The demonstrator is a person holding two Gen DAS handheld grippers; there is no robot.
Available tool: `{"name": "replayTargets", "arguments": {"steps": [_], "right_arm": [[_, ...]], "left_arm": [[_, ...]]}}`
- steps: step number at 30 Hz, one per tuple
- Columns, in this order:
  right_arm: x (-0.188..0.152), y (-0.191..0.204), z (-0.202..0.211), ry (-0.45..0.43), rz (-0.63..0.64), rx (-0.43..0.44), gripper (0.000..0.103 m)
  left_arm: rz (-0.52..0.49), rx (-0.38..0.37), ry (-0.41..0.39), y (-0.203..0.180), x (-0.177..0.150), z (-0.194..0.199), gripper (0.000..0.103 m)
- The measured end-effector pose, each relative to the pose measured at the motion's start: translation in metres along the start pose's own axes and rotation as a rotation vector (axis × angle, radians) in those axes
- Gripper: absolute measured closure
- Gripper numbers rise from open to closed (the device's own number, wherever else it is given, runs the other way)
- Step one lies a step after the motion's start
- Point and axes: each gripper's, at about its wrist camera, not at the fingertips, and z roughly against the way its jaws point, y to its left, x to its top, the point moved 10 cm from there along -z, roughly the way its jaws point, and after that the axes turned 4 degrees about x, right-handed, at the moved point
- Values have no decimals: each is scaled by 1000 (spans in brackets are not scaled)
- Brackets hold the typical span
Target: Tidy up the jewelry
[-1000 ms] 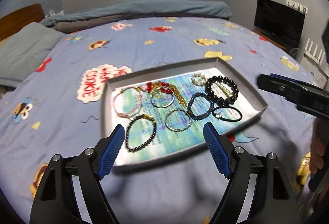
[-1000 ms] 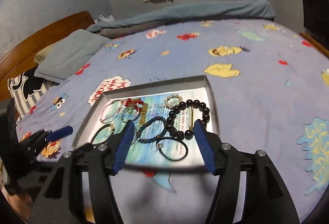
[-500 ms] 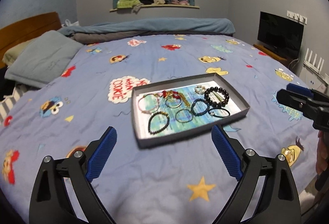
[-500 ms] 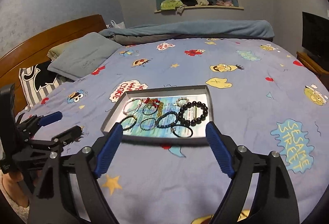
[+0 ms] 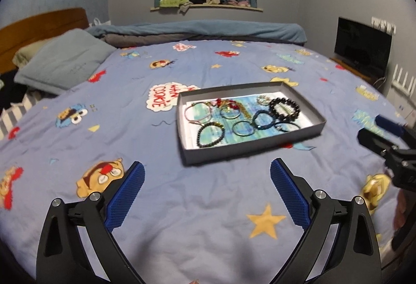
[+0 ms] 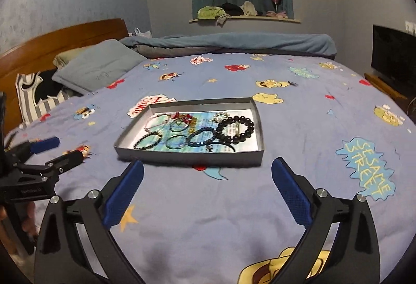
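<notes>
On the bed (image 5: 182, 206), midway across its cartoon-print blue cover, a shallow grey tray (image 5: 249, 147) is lying flat and holding the jewellery; within it, a large black bead bracelet (image 5: 284, 108) is sitting toward the far right corner; a small silver piece (image 5: 263, 99) is lying just beside it at the far edge; a dark blue bracelet (image 5: 262, 120) and a thin black band (image 5: 286, 126) are lying along the right side; two metal rings, one nearer the middle (image 5: 230, 112) and one toward the near edge (image 5: 243, 128); a red and gold cluster (image 5: 228, 104) at the far side; a pink cord bracelet (image 5: 199, 113) and a small dark bead bracelet (image 5: 210, 134) toward the left end.

Left gripper (image 5: 207, 180): hanging over bare cover short of the tray's near edge, jaws spreading, nothing between them; a second ago it was standing narrower, with its tips over the tray's near part, and the tray is now looking smaller and farther off.

Right gripper (image 6: 207, 180): likewise over bare cover before the near edge, jaws widening and empty; a second ago, much narrower, its tips were reaching in among the bracelets.

Beyond the tray: a grey pillow (image 6: 98, 68) and a wooden headboard (image 6: 65, 36) at the bed's left; a dark screen (image 5: 362, 47) at the right.
</notes>
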Motion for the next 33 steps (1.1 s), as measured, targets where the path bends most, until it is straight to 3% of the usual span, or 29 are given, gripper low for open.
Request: {"name": "replayTargets", "arguments": {"steps": [4,15,33], "right_arm": [[1,-7,-4,-25,1,-18,6],[-10,-14,-16,11,-6,-52,6],[-14,-13,-16,18,5,-60,6]], "left_arm": [[-29,35,-21,-3,1,-7,5],[-53,26,-27,-17,-3,-11,5],[-7,5,-4,-14,-5,-13,5]]}}
